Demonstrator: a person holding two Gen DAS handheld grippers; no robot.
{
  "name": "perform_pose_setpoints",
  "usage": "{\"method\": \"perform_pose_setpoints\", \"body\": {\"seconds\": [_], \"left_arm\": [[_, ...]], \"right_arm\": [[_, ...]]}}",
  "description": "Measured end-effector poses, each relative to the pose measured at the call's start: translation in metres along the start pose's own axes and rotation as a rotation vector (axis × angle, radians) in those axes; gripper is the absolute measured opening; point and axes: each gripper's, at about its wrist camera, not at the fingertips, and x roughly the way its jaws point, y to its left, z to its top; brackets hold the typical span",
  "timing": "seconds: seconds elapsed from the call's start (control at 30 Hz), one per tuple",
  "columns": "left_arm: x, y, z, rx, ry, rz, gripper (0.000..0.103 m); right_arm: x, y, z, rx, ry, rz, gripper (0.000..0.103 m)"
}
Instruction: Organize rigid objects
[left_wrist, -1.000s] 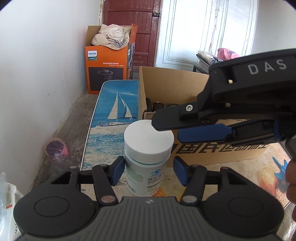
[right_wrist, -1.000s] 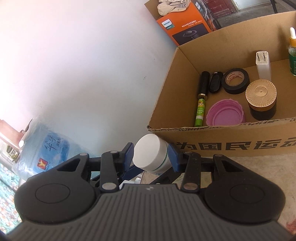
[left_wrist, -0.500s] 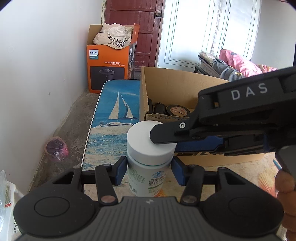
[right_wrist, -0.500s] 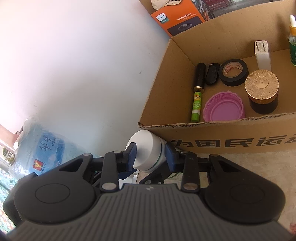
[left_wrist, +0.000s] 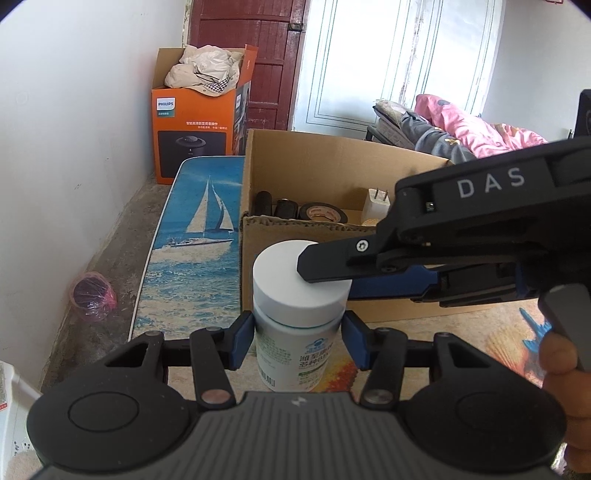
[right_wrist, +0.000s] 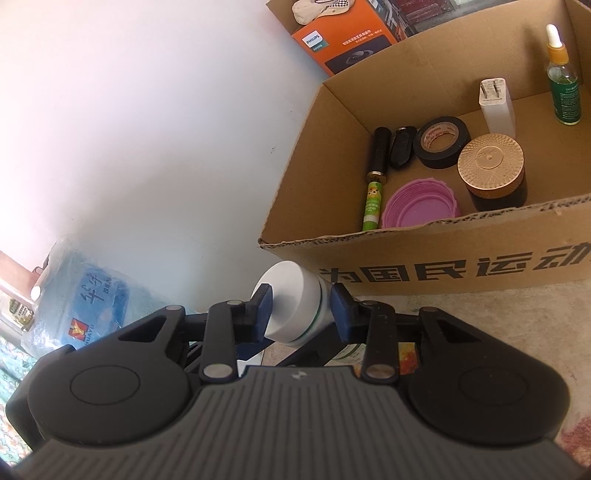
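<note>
just in front of the cardboard box (left_wrist: 332, 162), my left gripper (left_wrist: 297, 341) clamps the white bottle (left_wrist: 295, 350) while my right gripper (right_wrist: 301, 314), having just closed, pinches its cap (right_wrist: 291, 302); opposing pulls could tip it.

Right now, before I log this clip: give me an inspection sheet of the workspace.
Surface: patterned mat; sailboat panel beside the box.
Job's things: white-capped bottle upright in front of the cardboard box; box holds tape roll, gold-lidded jar, pink lid, charger, dropper bottle, green tube.
Clutter: pink bag on the floor.
Grippers: left gripper shut on the bottle body; right gripper on its cap, jaws just closing.
Cables: nothing seen.
Surroundings: orange carton, red door.
</note>
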Motion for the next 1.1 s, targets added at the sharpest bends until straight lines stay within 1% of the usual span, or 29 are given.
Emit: {"method": "perform_pose_setpoints", "body": {"seconds": [0.27,0.47,0.63,0.8,1.1], "left_arm": [[0.002,-0.030,-0.007,0.066,0.005,-0.066,0.053],[0.007,-0.054,-0.008,0.099,0.021,-0.132,0.053],[0.011,-0.072,-0.007,0.134,0.028,-0.168,0.053],[0.016,-0.082,-0.005,0.165,0.030,-0.175,0.053],[0.025,-0.084,0.001,0.168,0.039,-0.172,0.053]], "right_arm": [[-0.036,-0.028,-0.012,0.052,-0.047,-0.016,0.035],[-0.068,-0.045,-0.020,0.077,-0.095,-0.054,0.035],[-0.087,-0.055,-0.023,0.083,-0.138,-0.071,0.037],[-0.095,-0.064,-0.025,0.079,-0.156,-0.093,0.038],[-0.096,-0.070,-0.021,0.089,-0.156,-0.079,0.038]]}}
